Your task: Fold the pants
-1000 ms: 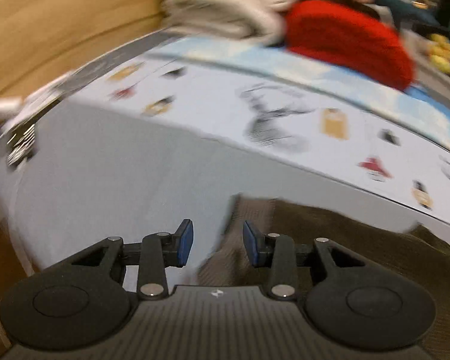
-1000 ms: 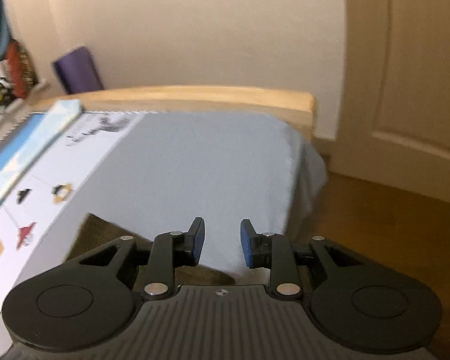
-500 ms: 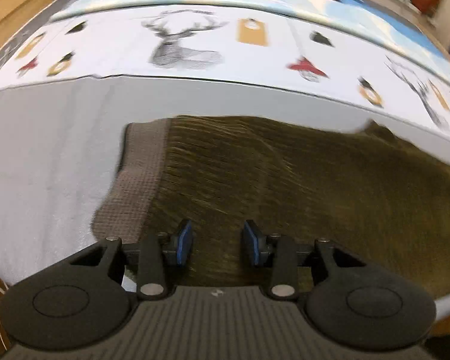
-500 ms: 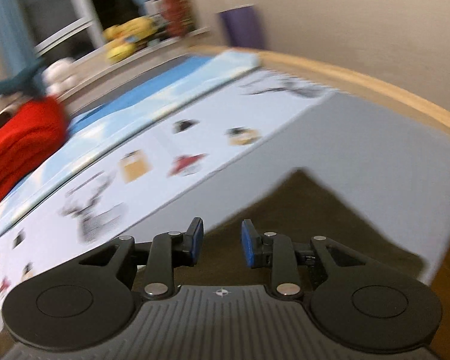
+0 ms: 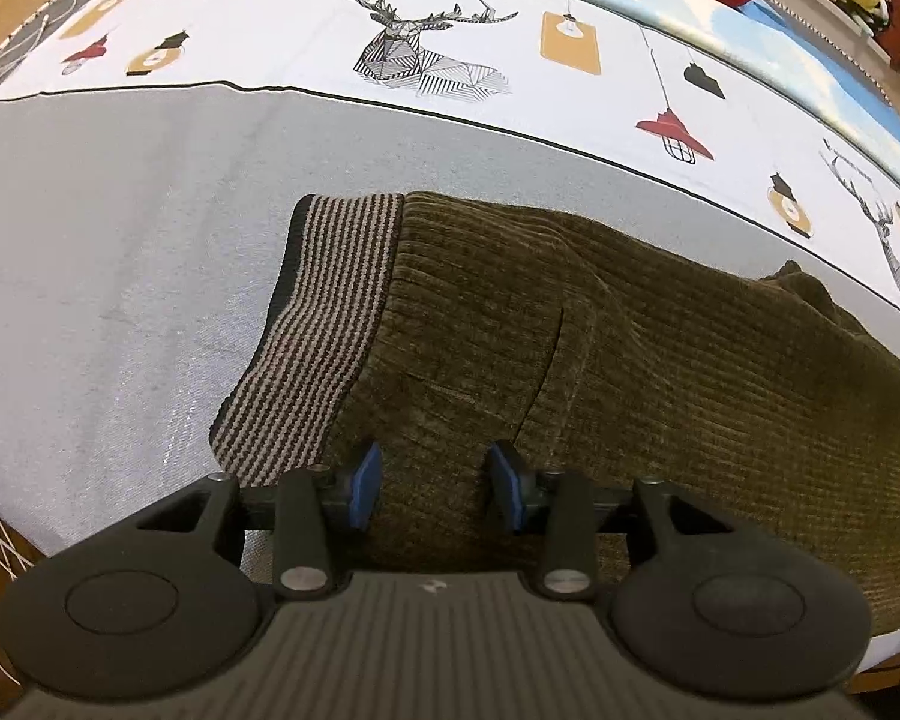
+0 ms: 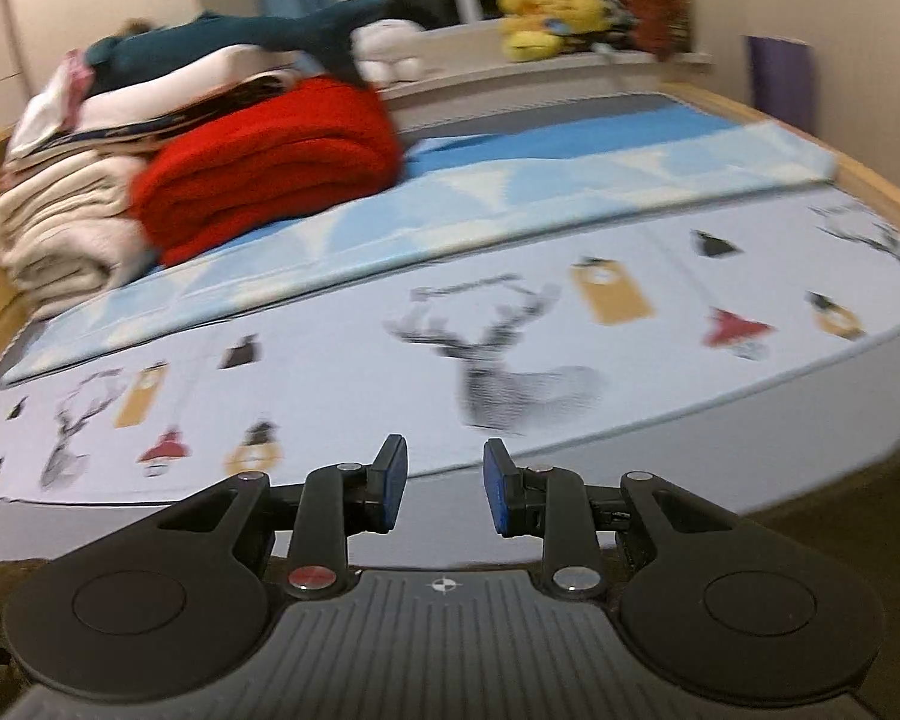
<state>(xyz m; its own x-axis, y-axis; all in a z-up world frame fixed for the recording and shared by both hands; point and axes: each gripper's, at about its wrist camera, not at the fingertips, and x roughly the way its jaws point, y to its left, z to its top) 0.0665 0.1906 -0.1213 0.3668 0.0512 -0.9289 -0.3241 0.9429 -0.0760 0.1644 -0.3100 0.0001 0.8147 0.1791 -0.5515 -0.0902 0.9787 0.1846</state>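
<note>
The left gripper points steeply down over the pants, its blue pads standing moderately apart with nothing pinched between them; whether the tips touch the cloth cannot be told. Right under and ahead of it lies the olive-brown corduroy of the pants, spread flat and running off to its right. Just to the left of the gripper and stretching forward is the striped waistband. The pants rest on the grey part of the bed sheet; further ahead is a white band printed with a deer and hanging lamps.

The right gripper is held above the bed at a shallower angle, its pads a little apart and empty. Dark pants fabric shows below it to the right. Far ahead to its left lie a folded red blanket, a cream blanket and a plush shark, with yellow plush toys ahead on a ledge.
</note>
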